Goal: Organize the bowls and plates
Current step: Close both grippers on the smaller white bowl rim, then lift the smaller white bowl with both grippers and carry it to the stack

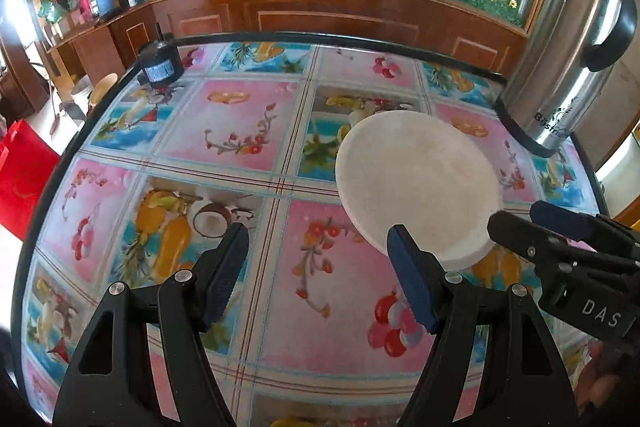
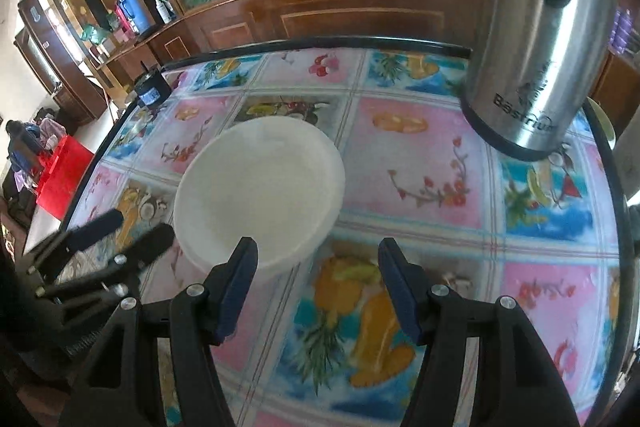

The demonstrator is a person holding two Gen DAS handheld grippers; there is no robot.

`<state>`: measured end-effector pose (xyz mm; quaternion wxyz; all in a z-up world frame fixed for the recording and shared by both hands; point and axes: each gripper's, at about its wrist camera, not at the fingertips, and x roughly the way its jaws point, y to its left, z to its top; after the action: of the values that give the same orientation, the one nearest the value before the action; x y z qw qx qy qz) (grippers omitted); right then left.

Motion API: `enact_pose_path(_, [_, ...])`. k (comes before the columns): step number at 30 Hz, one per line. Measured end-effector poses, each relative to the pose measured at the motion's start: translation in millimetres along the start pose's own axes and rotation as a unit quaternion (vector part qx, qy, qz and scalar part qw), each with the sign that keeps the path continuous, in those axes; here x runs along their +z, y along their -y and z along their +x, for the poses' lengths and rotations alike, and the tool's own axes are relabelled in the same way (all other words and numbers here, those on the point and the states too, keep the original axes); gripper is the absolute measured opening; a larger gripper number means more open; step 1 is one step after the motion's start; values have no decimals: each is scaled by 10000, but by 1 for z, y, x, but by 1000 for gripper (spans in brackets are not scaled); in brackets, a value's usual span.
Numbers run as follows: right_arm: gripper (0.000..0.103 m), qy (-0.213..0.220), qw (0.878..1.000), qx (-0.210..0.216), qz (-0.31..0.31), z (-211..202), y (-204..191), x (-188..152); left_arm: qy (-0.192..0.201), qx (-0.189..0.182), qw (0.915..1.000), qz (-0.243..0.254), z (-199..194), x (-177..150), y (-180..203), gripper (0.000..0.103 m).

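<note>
From the left wrist, the left gripper [image 1: 318, 263] hangs with jaws apart and empty over the fruit-print table [image 1: 224, 131], the white plate [image 1: 416, 183] lying just beyond its right finger and the right gripper [image 1: 532, 219] beside the plate's near edge. From the right wrist, the right gripper [image 2: 318, 269] is likewise apart and empty, the plate [image 2: 260, 187] flat on the table [image 2: 420, 163] ahead of its left finger, a steel flask [image 2: 532, 67] standing at far right.

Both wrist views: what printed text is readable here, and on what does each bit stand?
"DAS": white letters on the body of the right gripper, seen in the left wrist view.
"Bastrium", roughly; the brand is partly blurred: steel thermos jug.
Blue label on the small black device at the table's far corner: too small to read.
</note>
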<state>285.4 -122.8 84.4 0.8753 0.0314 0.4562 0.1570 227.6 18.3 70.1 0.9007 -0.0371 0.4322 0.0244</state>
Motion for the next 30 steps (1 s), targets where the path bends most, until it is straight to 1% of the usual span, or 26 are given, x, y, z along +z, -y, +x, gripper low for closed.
enact_pose_path(9, [63,-9,10000,73,-45,12,3,8,75,84,9999,-110,11,10,1,73])
enact_pose_path(17, [61,-116,9997,121,-195,27,6,14,-142,119,9995,-251,32,17,2,73])
enact_pose_path(19, [55,-133,9996,132,-220,28,9,15,-139,143,9996,-214,35,18,5,73])
enact_pose_path(21, [44,-132,9995,128,-259,29,11,16,-185,181,9996,-136,38,18,9,73])
enact_pose_path(22, [41,-150,9994,120,-282,30,12,16,-216,191,9995,-126,40,18,9,73])
enact_pose_path(24, [24,-210,9992,133,-318,34,12,15,-308,233,9991,-165,45,18,9,72])
enact_pose_path(25, [20,-211,9991,150,-332,35,13,15,-380,225,9988,-226,48,18,8,62])
enact_pose_path(26, [16,-209,9990,183,-346,35,13,15,-431,133,9986,-266,49,17,7,52])
enact_pose_path(27, [16,-182,9989,276,-344,34,13,15,-492,41,9984,-265,51,17,8,47])
enact_pose_path(28, [16,-161,9987,338,-347,32,13,15,-509,33,9984,-227,51,17,11,39])
enact_pose_path(29, [16,-156,9986,361,-363,31,11,15,-511,41,9985,-169,51,17,14,26])
enact_pose_path(30, [15,-149,9984,360,-401,28,9,15,-518,15,9986,-102,49,17,18,19])
